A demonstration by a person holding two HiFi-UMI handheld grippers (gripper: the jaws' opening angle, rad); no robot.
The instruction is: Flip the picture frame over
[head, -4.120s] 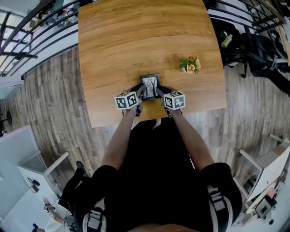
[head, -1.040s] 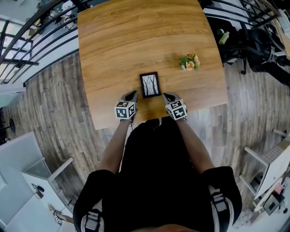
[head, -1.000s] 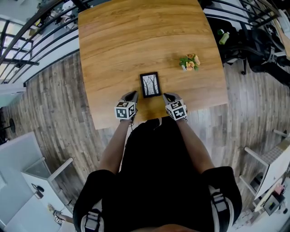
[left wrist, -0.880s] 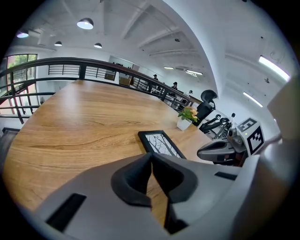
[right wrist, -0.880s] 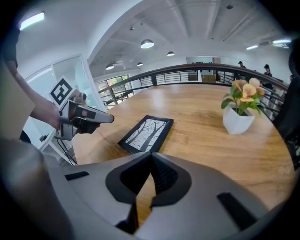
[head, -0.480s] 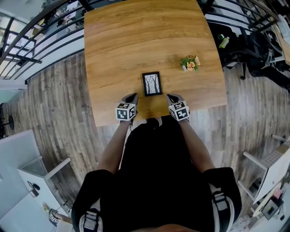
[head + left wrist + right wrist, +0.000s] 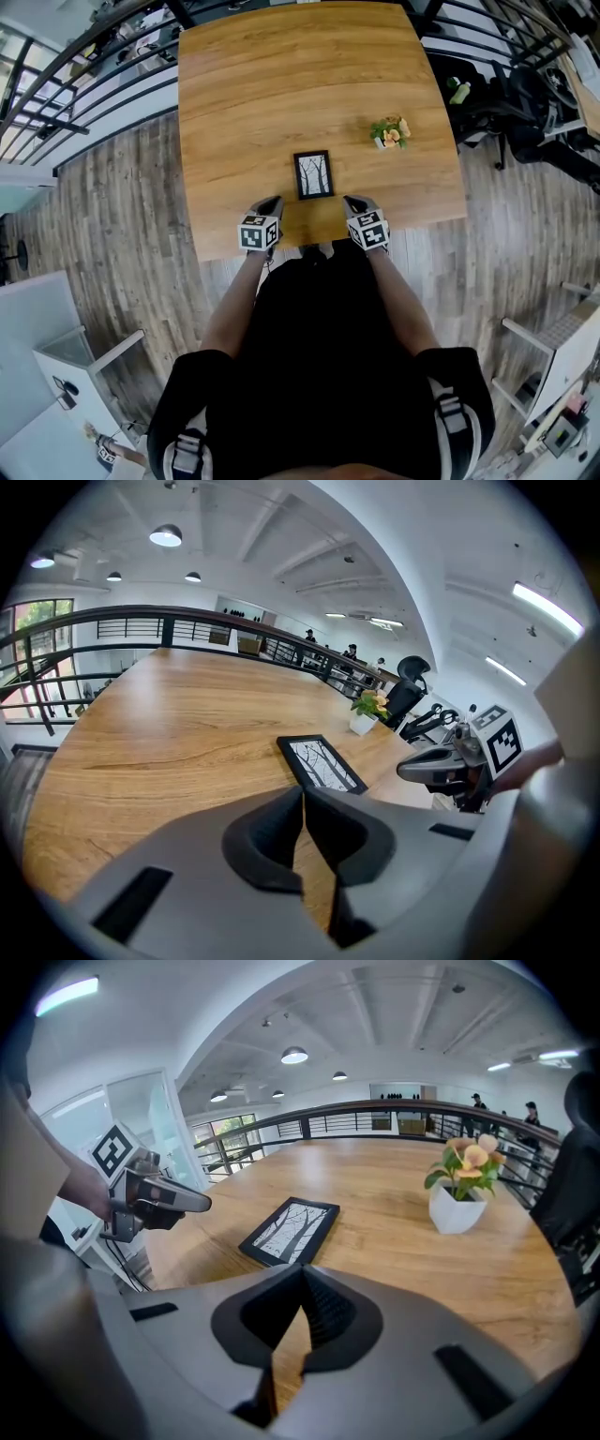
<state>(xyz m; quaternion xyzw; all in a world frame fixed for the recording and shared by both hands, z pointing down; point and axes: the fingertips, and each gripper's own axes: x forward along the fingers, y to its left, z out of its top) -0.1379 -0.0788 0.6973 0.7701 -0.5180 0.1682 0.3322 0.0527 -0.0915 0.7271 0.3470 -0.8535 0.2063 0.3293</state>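
Your left gripper is at the table's near edge, jaws pressed together, nothing between them. Frame lies flat, picture side up, just ahead between both grippers, touching neither. Your right gripper: jaws likewise together, empty. Plant stands farther right, well apart.

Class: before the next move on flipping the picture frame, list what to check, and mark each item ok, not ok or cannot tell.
1. Picture frame flat on the table, image side up: ok.
2. Left gripper empty: ok.
3. Right gripper empty: ok.
4. Fingers open enough to take the frame: not ok, both pairs are together.
5. Potted flowers well clear of the frame: ok.
6. Stand on the frame's back folded: cannot tell, hidden underneath.
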